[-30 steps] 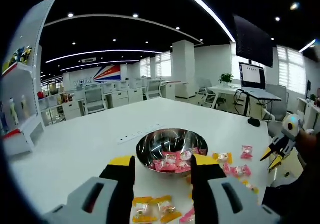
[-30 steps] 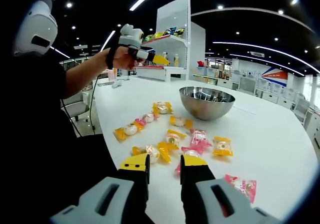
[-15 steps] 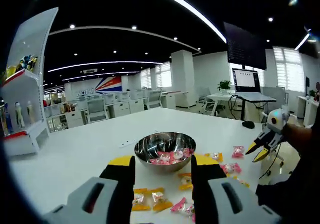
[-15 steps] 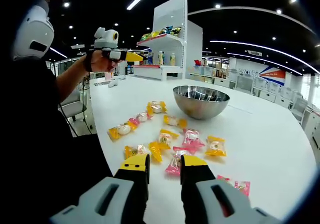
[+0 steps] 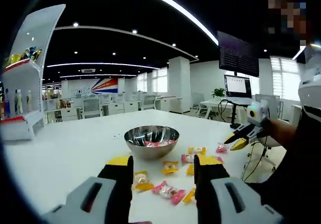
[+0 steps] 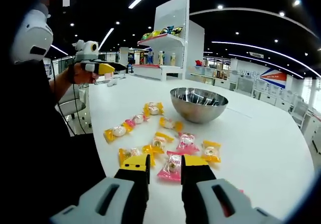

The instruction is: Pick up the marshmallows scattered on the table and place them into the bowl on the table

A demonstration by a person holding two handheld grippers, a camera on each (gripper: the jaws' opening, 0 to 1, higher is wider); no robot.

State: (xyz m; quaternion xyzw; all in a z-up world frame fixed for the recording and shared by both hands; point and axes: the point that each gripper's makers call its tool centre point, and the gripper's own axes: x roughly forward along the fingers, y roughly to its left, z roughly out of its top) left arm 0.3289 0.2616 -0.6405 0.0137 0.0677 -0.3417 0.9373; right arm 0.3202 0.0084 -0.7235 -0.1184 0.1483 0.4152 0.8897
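While the steel bowl [image 6: 198, 103] sits well back on the white counter [image 6: 261, 149] with a few pink packets already inside it, the wrapped marshmallows [image 6: 159, 143] lie scattered on the near side, between the bowl and the person. The right gripper [image 6: 164, 166] is the nearer one: its yellow-tipped fingers [image 6: 134, 165] stand slightly apart with nothing between them, and a pink-wrapped marshmallow [image 6: 171, 166] lies flat just ahead, right in line with the gap, its long axis running roughly away from the fingers towards the bowl. That lineup looks like the one that matters, a short drop forward should put it between the tips. The left gripper [image 5: 163, 166] hangs higher and further back, fingers parted and empty, looking over the sweets at the bowl; seen from the right gripper view it is held up off to the side, well apart from the counter. The near end of the pink packet is cut off behind the fingertips, and how many packets lie in the bowl is hard to make out.
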